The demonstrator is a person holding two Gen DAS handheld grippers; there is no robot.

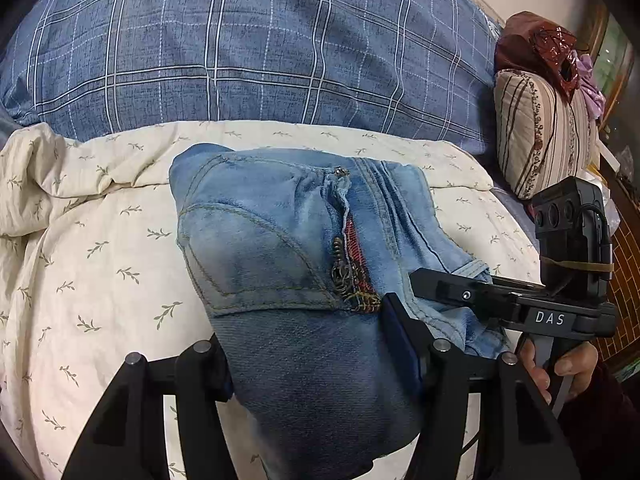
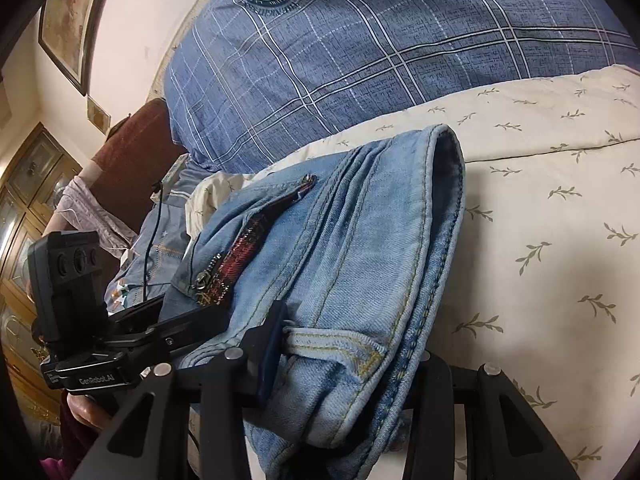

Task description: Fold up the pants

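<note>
Denim fills both grippers: the left gripper (image 1: 308, 364) is clamped on the folded light-blue jeans (image 1: 280, 240) near the back pocket, and the right gripper (image 2: 344, 364) pinches their stacked seamed edge. The jeans lie on the cream leaf-print bedcover (image 1: 100, 260), toward the edge nearest the person, with a blue plaid quilt (image 1: 240, 60) beyond. Only the left view shows a striped pillow (image 1: 536, 136); only the right view shows a framed picture (image 2: 72, 20).
</note>
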